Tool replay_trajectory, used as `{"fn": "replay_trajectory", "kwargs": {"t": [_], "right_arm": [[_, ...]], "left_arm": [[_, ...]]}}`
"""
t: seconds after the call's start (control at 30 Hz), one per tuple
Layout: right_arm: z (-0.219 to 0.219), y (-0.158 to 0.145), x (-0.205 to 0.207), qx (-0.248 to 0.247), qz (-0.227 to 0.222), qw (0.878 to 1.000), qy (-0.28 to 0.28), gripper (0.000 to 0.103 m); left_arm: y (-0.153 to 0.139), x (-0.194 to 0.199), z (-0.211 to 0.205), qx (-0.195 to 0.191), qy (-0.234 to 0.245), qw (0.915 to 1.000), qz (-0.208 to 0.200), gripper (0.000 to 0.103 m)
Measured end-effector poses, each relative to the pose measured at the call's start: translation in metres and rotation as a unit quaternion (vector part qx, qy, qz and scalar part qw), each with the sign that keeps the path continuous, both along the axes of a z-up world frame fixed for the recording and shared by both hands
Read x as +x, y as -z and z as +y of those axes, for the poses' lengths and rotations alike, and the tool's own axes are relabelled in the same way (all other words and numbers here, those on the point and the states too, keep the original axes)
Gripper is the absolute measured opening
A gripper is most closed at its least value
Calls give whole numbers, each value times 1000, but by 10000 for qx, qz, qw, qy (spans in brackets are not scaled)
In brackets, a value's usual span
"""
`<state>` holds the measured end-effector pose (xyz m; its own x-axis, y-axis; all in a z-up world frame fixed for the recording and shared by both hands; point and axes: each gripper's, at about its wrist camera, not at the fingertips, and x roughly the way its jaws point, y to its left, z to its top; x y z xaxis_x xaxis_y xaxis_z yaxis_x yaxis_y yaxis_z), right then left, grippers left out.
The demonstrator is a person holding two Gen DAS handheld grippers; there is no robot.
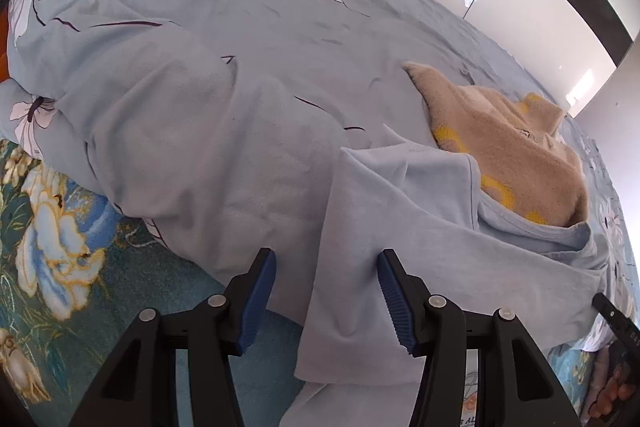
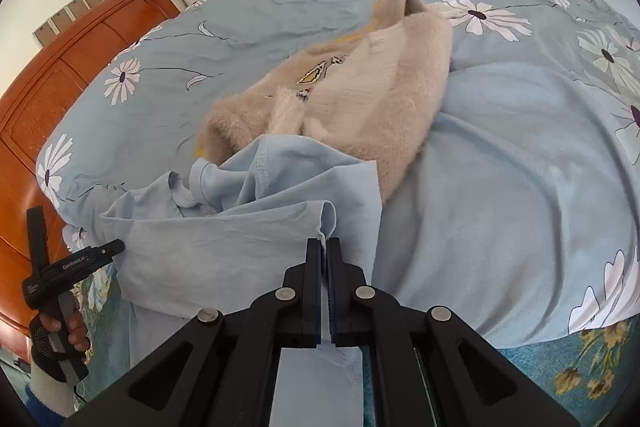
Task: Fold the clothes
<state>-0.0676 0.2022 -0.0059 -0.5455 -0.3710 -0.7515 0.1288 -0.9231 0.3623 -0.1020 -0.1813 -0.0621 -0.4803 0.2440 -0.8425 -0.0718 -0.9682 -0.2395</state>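
A light blue garment [image 1: 400,227] lies rumpled on the bed and hangs over its near edge. It also shows in the right wrist view [image 2: 224,239]. My left gripper [image 1: 326,291] is open, and a hanging fold of the garment sits between its blue pads without being pinched. My right gripper [image 2: 325,251] is shut on a hem fold of the light blue garment. A fuzzy beige sweater [image 1: 520,155] with yellow marks lies just behind the blue garment, also seen from the right wrist [image 2: 360,87].
The bed has a pale blue duvet with white flowers [image 1: 240,27] bunched at the left. A teal flowered sheet [image 1: 60,247] covers the bed's near side. An orange wooden headboard [image 2: 60,87] stands at left in the right wrist view. White walls lie beyond.
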Motion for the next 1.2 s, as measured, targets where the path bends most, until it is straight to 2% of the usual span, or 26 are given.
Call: {"fn": "replay_trajectory", "kwargs": {"t": [0.17,0.27,0.3,0.33,0.43,0.53,0.67,0.77,0.83,1.03,1.1,1.2], "right_arm": [[3,-6,10,-7,125,9999,16,5],[12,-3,24,2,34,10000,44,20],[16,1,32,-59,-81,9999,-17,28],[20,5,39,-120,-196,9997,-77,31],[29,23,64,-49,-591,9978,-287,33],[36,50,90,-73,-1187,9920,-422,33],[44,73,122,-321,-1750,9831,-439,33],[49,81,144,-605,-2086,9751,-445,33],[49,83,159,-625,-2240,9715,-459,33],[48,90,201,-806,-2627,9601,-521,33],[48,93,213,-898,-2712,9570,-506,33],[50,95,225,-1075,-2853,9515,-401,33]], "left_arm": [[1,-2,-6,91,29,9999,-69,57],[3,5,-13,213,23,9996,-174,57],[4,9,-16,261,22,9994,-215,57],[5,16,-20,288,44,9992,-269,57],[18,45,-35,308,139,9983,-480,60],[38,78,-50,299,226,9957,-845,60],[57,122,-68,580,283,9885,-1366,60],[59,154,-82,983,218,9823,-1582,60],[61,172,-91,1142,200,9766,-1810,60],[62,223,-107,1304,302,9642,-2287,60],[66,238,-112,1397,274,9574,-2511,60],[67,258,-117,1473,270,9529,-2637,60]]}}
